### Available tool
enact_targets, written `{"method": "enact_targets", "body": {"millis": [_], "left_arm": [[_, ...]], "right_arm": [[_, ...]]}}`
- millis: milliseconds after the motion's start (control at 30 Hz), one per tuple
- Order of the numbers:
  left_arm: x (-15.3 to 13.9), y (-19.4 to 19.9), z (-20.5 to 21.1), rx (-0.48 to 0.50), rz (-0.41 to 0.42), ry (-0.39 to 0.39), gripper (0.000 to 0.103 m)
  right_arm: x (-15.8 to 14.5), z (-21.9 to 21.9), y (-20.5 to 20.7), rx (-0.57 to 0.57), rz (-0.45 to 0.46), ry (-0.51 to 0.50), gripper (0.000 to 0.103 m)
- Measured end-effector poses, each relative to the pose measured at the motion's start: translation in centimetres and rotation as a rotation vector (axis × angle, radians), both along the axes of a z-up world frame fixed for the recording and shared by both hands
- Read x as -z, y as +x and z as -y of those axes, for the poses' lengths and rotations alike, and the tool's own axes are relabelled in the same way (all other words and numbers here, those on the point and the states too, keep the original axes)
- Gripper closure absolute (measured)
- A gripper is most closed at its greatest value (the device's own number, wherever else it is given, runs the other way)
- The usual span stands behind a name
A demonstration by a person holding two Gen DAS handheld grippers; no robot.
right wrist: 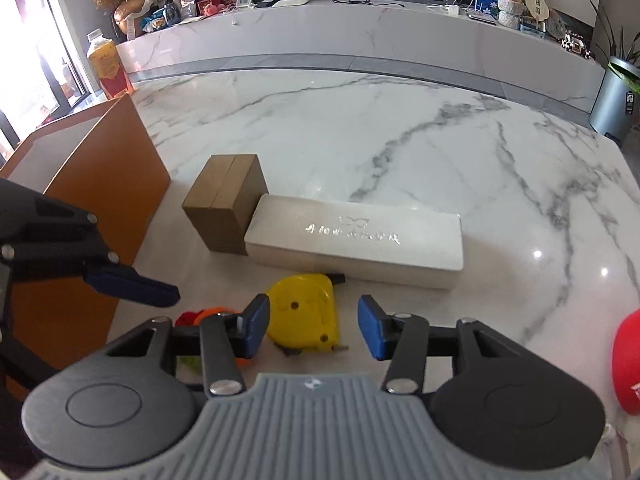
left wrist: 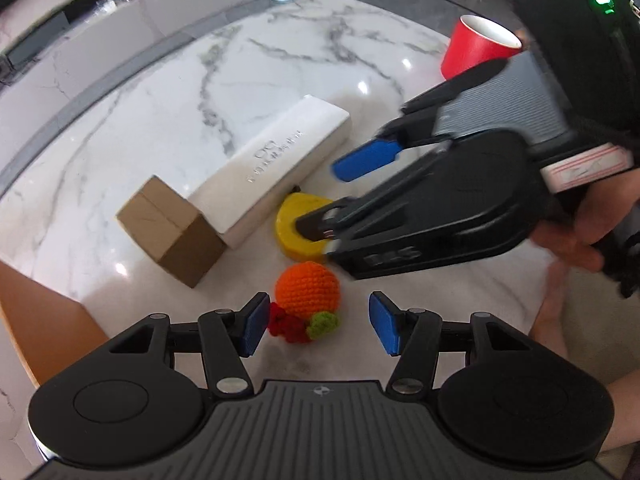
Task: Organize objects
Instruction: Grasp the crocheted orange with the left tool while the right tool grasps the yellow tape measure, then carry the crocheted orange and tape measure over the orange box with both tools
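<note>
On the marble table (left wrist: 160, 100) lie a crocheted orange fruit (left wrist: 307, 290) with red and green bits, a yellow tape measure (left wrist: 298, 224), a white long case (left wrist: 272, 164) and a brown cardboard box (left wrist: 172, 230). My left gripper (left wrist: 314, 328) is open, its pads on either side of the crocheted fruit and close above it. My right gripper (right wrist: 312, 328) is open just above the yellow tape measure (right wrist: 304, 308); it also shows in the left wrist view (left wrist: 332, 196). The white case (right wrist: 356, 240) and the brown box (right wrist: 226, 200) lie behind the tape measure.
An orange open-topped bin (right wrist: 92, 200) stands at the table's left. A red paper cup (left wrist: 476, 48) stands at the far right; it also shows at the right edge of the right wrist view (right wrist: 628, 364). A juice bottle (right wrist: 108, 64) stands beyond the bin. A counter with clutter runs behind.
</note>
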State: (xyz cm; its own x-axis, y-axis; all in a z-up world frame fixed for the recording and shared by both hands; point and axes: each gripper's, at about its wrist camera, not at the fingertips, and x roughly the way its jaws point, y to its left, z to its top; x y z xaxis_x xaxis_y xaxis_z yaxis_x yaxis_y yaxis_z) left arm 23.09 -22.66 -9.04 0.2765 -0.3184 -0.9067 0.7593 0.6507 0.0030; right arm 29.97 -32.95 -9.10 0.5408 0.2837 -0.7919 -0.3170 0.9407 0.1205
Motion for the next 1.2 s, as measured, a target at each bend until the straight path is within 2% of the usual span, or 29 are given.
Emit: {"method": "enact_targets", "body": {"millis": [100,167,267,300,667,767,933,1200], "left_arm": [[0.7,0.5,0.5,-0.025,-0.004,0.048,0.038],[1.0,0.8,0.7,-0.023,-0.030,0.051,0.039],[1.4,0.9,0.9,-0.038,-0.023,0.077,0.044],[1.5,1.0,0.9,-0.050,-0.026,0.081,0.047],[1.3,0.9,0.3,-0.068,-0.033,0.068,0.052],[0.8,0.6,0.0,-0.078,-0.047,0.042,0.058],[-1.0,-0.5,-1.1,-0.097,-0.058,-0.027,0.058],[-4.9,-3.4,-3.6,-0.095,-0.009,-0.123,0.058]], "right_arm": [[1.0,-0.4,0.7,0.015,-0.023,0.015,0.051],[1.6,-0.6,0.6,0.014,-0.033,0.013,0.051],[1.9,-0.8,0.3,0.005,-0.041,0.012,0.047],[2.0,-0.8,0.3,0.001,-0.045,0.010,0.047],[2.5,-1.0,0.1,0.018,-0.060,0.019,0.049],[2.3,-1.0,-0.1,0.038,-0.071,0.020,0.050],[1.3,-1.1,-1.2,0.071,-0.066,0.020,0.050],[-3.1,-2.2,-4.5,0.060,-0.008,0.008,0.050]]}}
